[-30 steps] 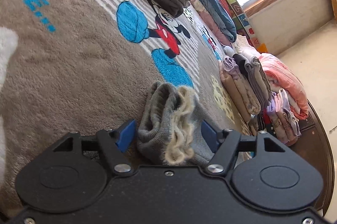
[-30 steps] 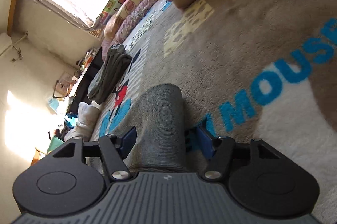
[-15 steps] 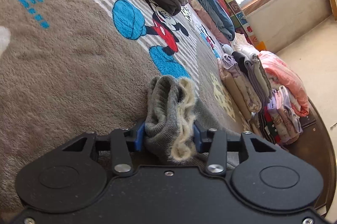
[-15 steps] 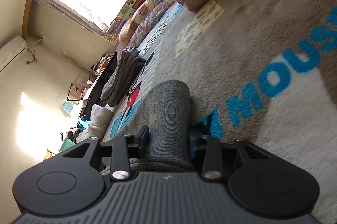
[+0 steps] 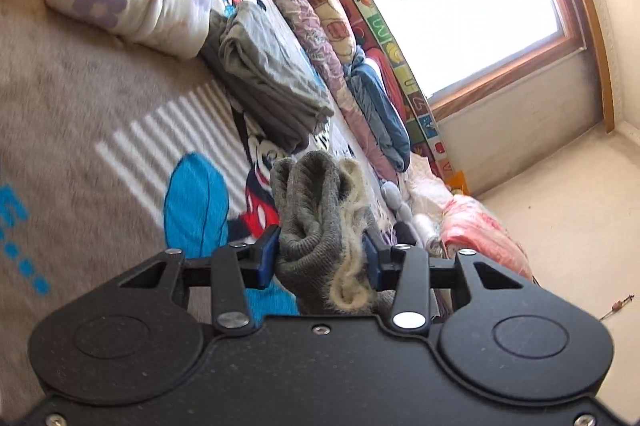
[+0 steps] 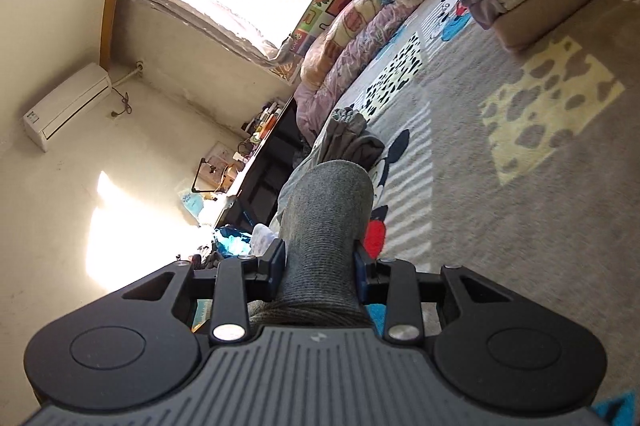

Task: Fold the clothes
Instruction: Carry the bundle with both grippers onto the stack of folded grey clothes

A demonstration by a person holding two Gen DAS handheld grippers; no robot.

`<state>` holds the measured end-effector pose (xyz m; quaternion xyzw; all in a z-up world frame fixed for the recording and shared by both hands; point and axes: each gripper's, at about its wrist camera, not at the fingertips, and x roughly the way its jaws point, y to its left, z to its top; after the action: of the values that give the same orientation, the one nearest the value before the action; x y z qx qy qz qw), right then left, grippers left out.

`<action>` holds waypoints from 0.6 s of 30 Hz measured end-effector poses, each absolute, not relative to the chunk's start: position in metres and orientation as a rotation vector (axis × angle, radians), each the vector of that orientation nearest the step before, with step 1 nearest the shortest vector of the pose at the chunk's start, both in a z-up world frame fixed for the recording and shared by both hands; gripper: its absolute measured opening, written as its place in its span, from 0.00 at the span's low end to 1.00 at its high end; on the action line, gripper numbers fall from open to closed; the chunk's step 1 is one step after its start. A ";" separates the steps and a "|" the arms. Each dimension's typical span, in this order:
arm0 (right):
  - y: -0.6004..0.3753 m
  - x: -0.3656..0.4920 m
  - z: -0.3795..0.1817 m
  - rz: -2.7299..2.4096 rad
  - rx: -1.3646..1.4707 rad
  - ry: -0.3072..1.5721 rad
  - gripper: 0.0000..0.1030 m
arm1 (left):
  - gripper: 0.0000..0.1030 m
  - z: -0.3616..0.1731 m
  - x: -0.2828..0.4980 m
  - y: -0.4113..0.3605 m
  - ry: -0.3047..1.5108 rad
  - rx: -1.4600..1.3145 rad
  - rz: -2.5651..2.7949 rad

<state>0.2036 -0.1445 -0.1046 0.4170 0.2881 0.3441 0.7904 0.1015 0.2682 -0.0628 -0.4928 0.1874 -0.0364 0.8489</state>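
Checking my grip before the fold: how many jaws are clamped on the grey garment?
2: the left gripper pinches its bunched, fleece-lined end, and the right gripper clamps a smooth fold of the grey garment.

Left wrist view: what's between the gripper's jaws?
A bunched grey knit garment with a cream fleecy lining, pinched by the left gripper; the left wrist view shows it, over the cartoon blanket.

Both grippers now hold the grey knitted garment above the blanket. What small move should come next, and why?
Probably draw the two grippers apart to spread it. The left gripper pinches a bunched, fleece-lined end of the grey garment, the right gripper a smooth rolled end, so it is too crumpled to fold.
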 end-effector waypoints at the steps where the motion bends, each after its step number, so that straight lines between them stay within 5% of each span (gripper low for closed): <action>1: -0.133 0.218 -0.100 0.755 0.892 0.625 0.34 | 0.40 -0.059 0.110 0.278 0.374 -1.046 -0.072; 18: 0.018 0.445 -0.052 0.889 0.891 0.559 0.34 | 0.39 -0.032 0.293 0.399 0.184 -1.114 -0.028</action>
<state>0.4451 0.0176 -0.0522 0.4112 0.2581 0.4101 0.7721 0.2929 0.3986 -0.0323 -0.5279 0.0870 -0.0134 0.8447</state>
